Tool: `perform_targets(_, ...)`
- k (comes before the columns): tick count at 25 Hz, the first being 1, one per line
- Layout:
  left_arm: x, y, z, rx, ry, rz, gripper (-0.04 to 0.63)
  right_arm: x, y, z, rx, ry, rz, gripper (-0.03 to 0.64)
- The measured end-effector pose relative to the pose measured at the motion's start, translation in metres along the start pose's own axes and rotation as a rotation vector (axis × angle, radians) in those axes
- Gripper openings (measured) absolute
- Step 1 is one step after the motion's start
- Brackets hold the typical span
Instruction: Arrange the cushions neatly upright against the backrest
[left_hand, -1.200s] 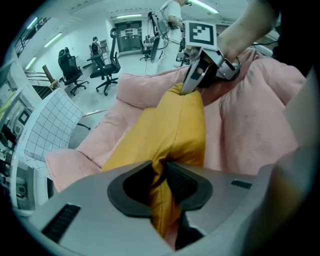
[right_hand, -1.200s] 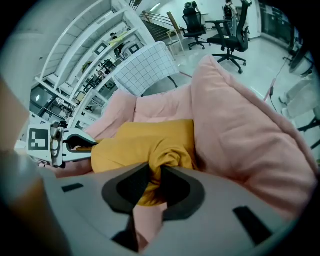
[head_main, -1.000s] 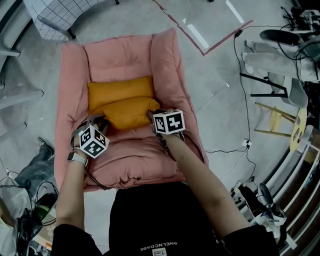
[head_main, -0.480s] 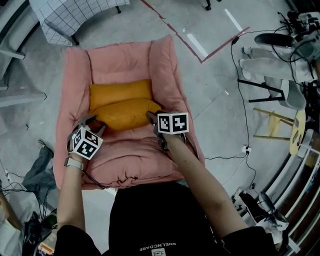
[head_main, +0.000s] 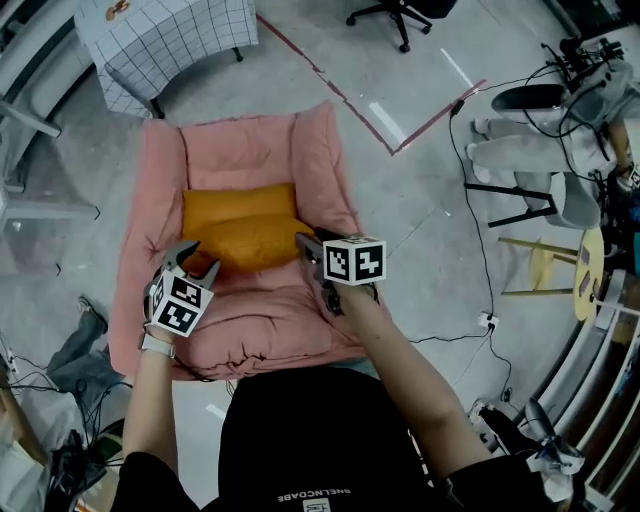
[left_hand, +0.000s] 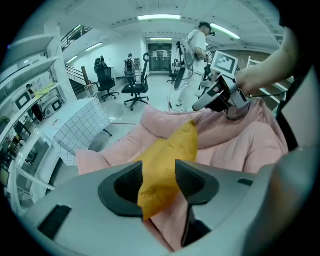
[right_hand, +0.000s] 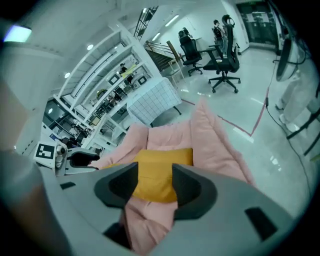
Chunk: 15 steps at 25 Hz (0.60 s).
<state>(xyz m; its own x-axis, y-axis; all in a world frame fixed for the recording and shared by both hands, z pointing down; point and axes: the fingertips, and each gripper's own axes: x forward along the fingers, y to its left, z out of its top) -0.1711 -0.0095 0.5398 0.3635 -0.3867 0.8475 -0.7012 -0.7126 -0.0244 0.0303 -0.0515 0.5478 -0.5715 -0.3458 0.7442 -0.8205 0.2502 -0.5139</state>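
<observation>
Grey workshop floor (head_main: 330, 40), pink armchair (head_main: 250, 150), orange cushions (head_main: 240, 225)

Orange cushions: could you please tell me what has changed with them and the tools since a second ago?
The left tool and right tool let go of the ends of the front cushion; their jaws have just been opening, and both lifted clear, empty. It and the rear cushion stayed put on the pink armchair.

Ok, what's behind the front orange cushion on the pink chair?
A second orange cushion stands behind it, against the pink backrest. The front cushion covers its lower edge, so its base is hidden.
</observation>
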Motion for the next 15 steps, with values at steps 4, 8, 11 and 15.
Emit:
perform_targets(4, -0.022, -0.022, 0.041, -0.09, -0.112, 0.002, 0.202, -0.034, 0.016, 0.029, -0.082, -0.093, 0.039, 0.136)
perform_targets(8, -0.047, -0.053, 0.089, -0.264, -0.261, -0.031, 0.16, -0.075, 0.029, 0.044, -0.202, -0.176, 0.074, 0.04)
perform_targets(11, -0.065, -0.068, 0.126, -0.356, -0.377, -0.034, 0.111, -0.104, 0.039, 0.051, -0.286, -0.227, 0.104, 0.012)
perform_targets(15, -0.098, -0.089, 0.165, -0.394, -0.519, 0.005, 0.07, -0.146, 0.06, 0.064, -0.385, -0.314, 0.166, 0.01)
